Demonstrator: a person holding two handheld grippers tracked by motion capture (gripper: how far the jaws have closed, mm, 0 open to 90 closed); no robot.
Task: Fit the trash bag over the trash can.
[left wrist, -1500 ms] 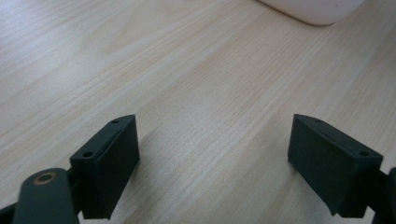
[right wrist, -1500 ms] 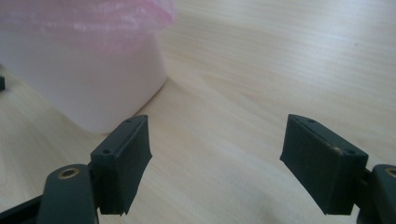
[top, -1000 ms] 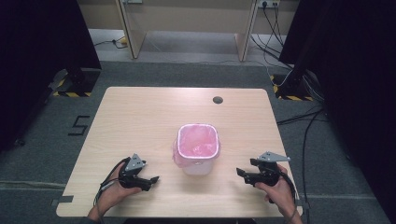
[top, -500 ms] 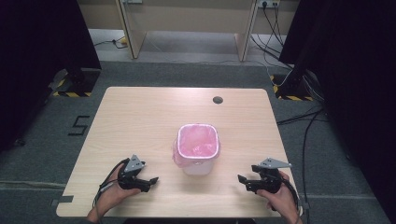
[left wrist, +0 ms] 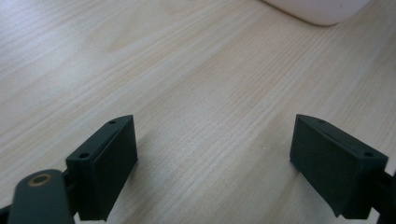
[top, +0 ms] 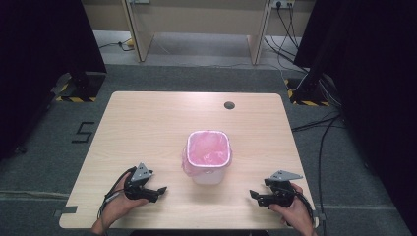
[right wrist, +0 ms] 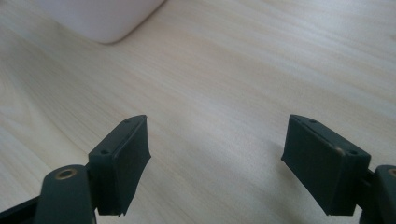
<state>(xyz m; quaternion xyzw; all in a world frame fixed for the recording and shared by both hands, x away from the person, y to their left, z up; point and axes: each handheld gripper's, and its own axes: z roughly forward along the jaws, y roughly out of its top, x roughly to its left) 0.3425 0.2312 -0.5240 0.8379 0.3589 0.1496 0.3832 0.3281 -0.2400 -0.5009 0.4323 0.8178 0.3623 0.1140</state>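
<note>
White bin (top: 208, 160) with pink liner (top: 209, 147) stands upright near the middle of the wooden bench (top: 147, 128). Left tool (top: 156, 191) rests low at the bench's near left, jaws spread wide, nothing between them. Right tool (top: 256, 196) sits at the near right, jaws also wide and empty. Both are well apart from the bin, one on each side.

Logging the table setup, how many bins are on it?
1: the white bin with a pink liner stands near the table's centre, between the two grippers.
</note>
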